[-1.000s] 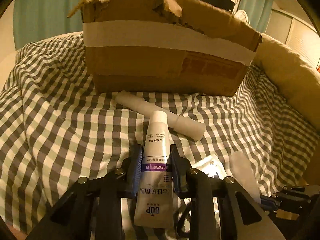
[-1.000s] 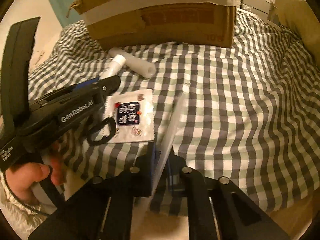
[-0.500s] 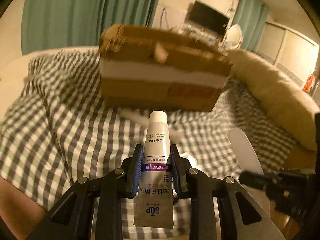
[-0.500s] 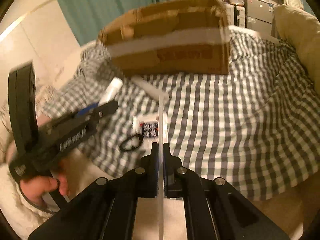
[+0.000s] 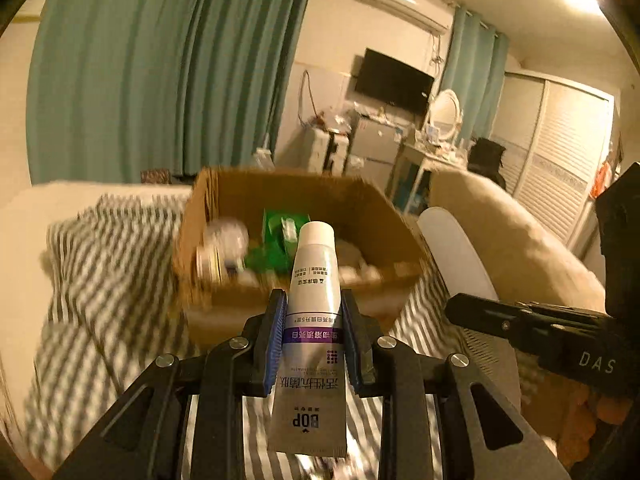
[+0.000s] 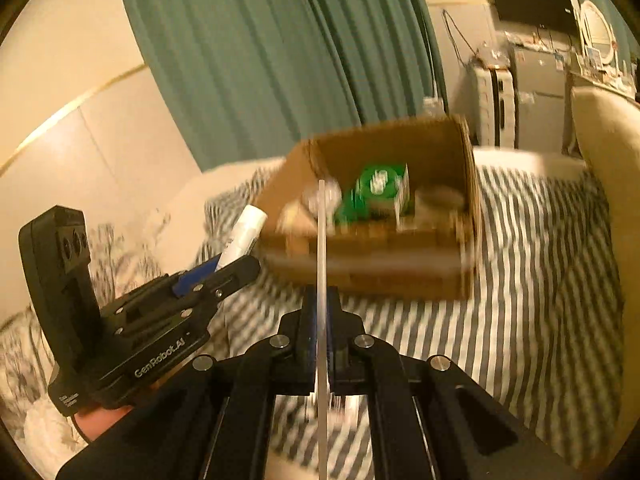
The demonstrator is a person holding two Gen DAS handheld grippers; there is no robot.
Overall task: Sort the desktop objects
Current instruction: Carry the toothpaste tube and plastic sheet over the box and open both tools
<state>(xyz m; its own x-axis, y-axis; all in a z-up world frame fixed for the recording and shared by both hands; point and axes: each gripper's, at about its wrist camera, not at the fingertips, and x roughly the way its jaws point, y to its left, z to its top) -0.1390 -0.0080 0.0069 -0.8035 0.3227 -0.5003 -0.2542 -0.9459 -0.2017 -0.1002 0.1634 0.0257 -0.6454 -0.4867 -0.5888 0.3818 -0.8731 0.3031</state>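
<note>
- Checked bedspread [image 5: 100, 280] spread over the bed, blurred, under everything else
- Open cardboard box [image 5: 224, 208] standing on the bedspread, flaps up, holding a green package [image 5: 276, 240] and a pale round container [image 5: 224, 240] at its left side; other contents too blurred to tell
- Left gripper [image 5: 314, 336] closed on a white tube [image 5: 314, 280] with a purple band, blue pads pressing both sides, cap pointing forward toward the box, crimped end hanging back below the fingers
- Right gripper [image 6: 320, 332] shut tight on a thin flat white piece [image 6: 321, 240], seen edge-on in the right wrist view as a narrow upright strip; in the left wrist view a broad pale rounded blade [image 5: 452, 256] just right of the box
- Both held things raised above the bedspread, in front of the box, not inside it
</note>
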